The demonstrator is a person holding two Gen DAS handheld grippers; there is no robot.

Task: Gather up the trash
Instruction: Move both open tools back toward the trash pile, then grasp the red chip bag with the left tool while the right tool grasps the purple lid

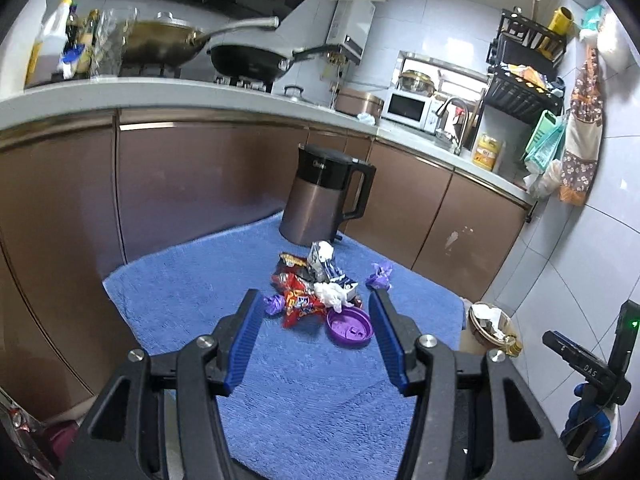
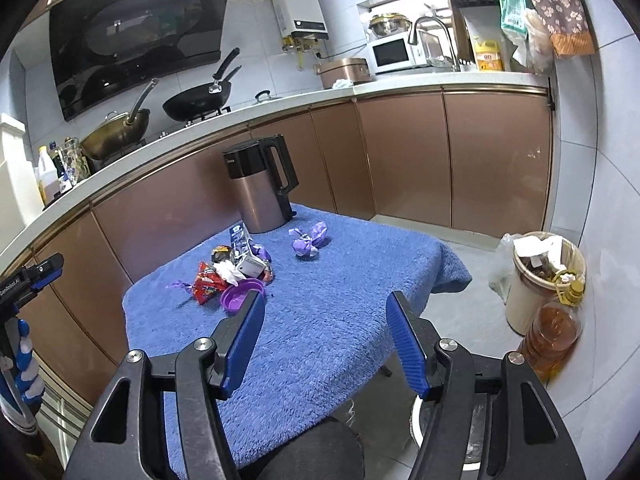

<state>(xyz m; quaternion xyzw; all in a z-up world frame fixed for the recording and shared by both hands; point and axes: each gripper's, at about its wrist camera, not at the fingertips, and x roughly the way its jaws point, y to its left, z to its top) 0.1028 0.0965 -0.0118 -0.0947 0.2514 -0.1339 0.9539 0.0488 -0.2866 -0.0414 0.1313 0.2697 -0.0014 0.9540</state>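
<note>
A pile of trash lies on the blue towel-covered table (image 1: 280,392): a red snack wrapper (image 1: 298,300), a crumpled white tissue (image 1: 332,294), a silver-blue wrapper (image 1: 322,260), a purple plastic lid (image 1: 349,326) and purple candy wrappers (image 1: 380,276). My left gripper (image 1: 316,300) is open and empty, just short of the pile, which shows between its fingers. In the right wrist view the red wrapper (image 2: 206,284), purple lid (image 2: 240,296) and purple wrappers (image 2: 308,240) lie ahead to the left. My right gripper (image 2: 326,300) is open and empty above the table's near side.
A brown electric kettle (image 1: 320,200) stands behind the pile, also in the right wrist view (image 2: 262,188). A full beige trash bin (image 2: 540,276) and an oil bottle (image 2: 554,336) stand on the floor at right. Brown cabinets (image 1: 200,184) and a cluttered counter run behind the table.
</note>
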